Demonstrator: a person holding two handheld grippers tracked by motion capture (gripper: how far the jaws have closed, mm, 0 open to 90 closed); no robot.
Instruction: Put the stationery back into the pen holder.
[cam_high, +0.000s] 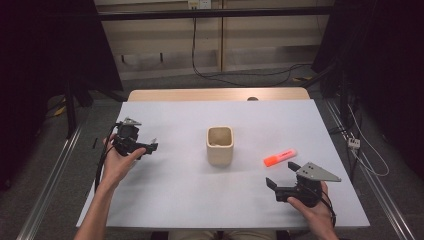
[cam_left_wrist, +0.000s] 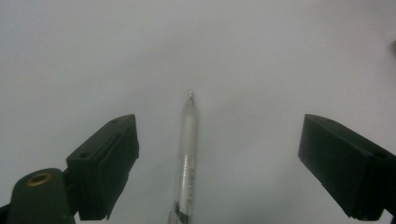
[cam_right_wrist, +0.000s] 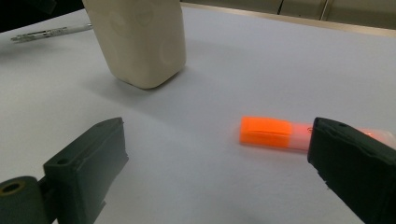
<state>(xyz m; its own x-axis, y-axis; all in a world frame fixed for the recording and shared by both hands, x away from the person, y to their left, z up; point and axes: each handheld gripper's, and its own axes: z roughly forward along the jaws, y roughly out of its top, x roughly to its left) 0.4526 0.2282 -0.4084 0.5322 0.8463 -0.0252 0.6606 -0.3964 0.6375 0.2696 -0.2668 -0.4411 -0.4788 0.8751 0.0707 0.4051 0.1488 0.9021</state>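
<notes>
While your left tongs (cam_left_wrist: 219, 163) gape around the pen (cam_left_wrist: 187, 154) at lower centre, your right tongs (cam_right_wrist: 219, 172) stand open beside the highlighter (cam_right_wrist: 275, 133).

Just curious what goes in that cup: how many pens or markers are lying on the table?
2: a clear pen between the left gripper's fingers, and an orange highlighter right of the cup.
</notes>
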